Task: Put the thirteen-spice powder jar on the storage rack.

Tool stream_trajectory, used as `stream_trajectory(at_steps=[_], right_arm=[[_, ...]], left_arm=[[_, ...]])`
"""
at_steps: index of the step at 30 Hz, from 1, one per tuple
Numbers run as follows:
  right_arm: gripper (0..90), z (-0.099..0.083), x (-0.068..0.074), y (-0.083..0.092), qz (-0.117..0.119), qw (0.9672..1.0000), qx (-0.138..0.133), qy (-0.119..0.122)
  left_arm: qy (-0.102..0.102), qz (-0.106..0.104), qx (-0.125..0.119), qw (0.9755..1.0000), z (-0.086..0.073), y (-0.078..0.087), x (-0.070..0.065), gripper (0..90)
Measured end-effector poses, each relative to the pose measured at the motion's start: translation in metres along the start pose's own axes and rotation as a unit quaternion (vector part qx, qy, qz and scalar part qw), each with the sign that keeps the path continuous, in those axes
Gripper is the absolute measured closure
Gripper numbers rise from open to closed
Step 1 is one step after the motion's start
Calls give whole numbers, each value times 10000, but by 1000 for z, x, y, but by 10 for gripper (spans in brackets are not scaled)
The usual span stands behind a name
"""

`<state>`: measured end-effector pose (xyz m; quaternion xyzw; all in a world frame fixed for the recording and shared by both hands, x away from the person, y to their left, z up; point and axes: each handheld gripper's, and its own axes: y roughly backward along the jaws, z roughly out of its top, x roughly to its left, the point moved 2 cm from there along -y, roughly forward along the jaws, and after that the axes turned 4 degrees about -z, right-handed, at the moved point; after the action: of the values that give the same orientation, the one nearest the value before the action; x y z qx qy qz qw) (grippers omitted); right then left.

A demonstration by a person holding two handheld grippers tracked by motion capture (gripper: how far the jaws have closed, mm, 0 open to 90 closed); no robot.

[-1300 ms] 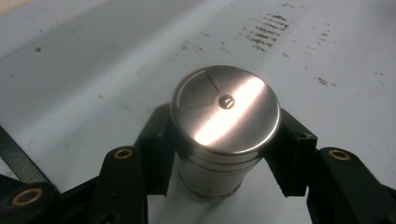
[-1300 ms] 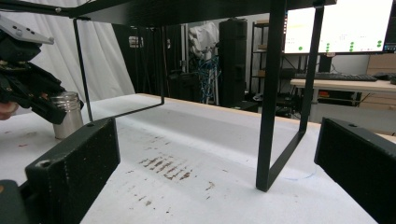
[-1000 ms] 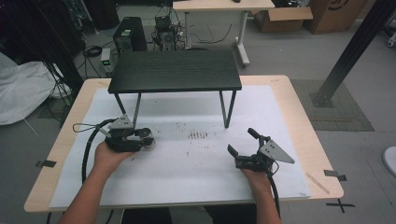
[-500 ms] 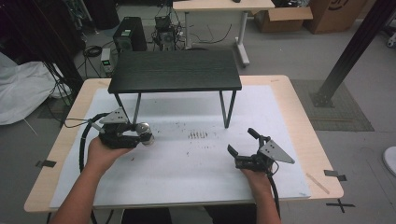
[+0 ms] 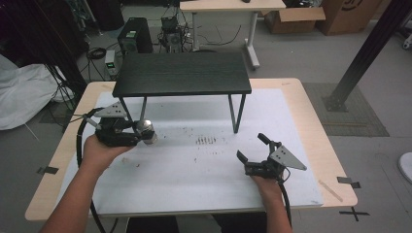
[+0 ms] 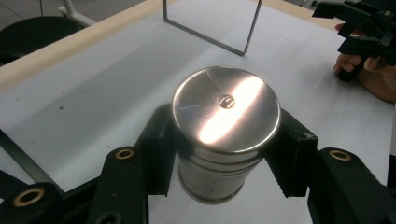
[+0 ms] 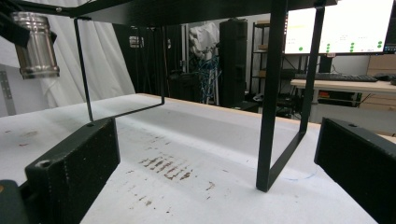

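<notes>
Jaws of the left gripper [image 6: 224,154] clench a closed steel canister [image 6: 224,126] above the desk [image 5: 204,165]; its content is hidden. Right gripper [image 5: 252,148] jaws stand released.

**Rig appearance: handheld grippers and arms**

Left gripper [image 5: 145,133]: matte black moulded body, two chunky black jaws. In the left gripper view each jaw arm carries a brass-coloured ringed bushing at its pivot, with another at the lower left corner. Inner pads [image 6: 290,156] are black with a ribbed face. A grey three-cornered plate [image 5: 112,110] with small holes sits on top; a black cable [image 5: 78,145] loops off its rear.

Right gripper [image 5: 252,149]: same black build, grey triangular plate [image 5: 286,158] dotted with holes, black cable [image 5: 285,201] trailing along the forearm. Its jaw blocks [image 7: 77,163] look speckled and scuffed, with a small screw recess on top.

Both forearms are bare; no sleeves seen.
</notes>
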<state>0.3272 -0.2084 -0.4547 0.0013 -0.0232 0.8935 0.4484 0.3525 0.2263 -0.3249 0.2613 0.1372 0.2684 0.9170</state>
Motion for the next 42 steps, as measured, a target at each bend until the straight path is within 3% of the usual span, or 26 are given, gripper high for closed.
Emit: stream_trajectory(at_steps=[13, 21, 25, 42], right_arm=[[0, 0, 0, 0, 2, 10000, -5, 10], [0, 0, 0, 0, 6, 10000, -10, 1], [0, 0, 0, 0, 4, 10000, -2, 5], [0, 0, 0, 0, 1, 10000, -12, -15]], left_arm=[[-8, -48, 20, 10000, 31, 16, -2, 490], [-186, 1, 158, 9997, 57, 29, -3, 491], [-197, 33, 71, 9998, 67, 34, -3, 491], [-297, 125, 204, 9993, 104, 38, -1, 490]])
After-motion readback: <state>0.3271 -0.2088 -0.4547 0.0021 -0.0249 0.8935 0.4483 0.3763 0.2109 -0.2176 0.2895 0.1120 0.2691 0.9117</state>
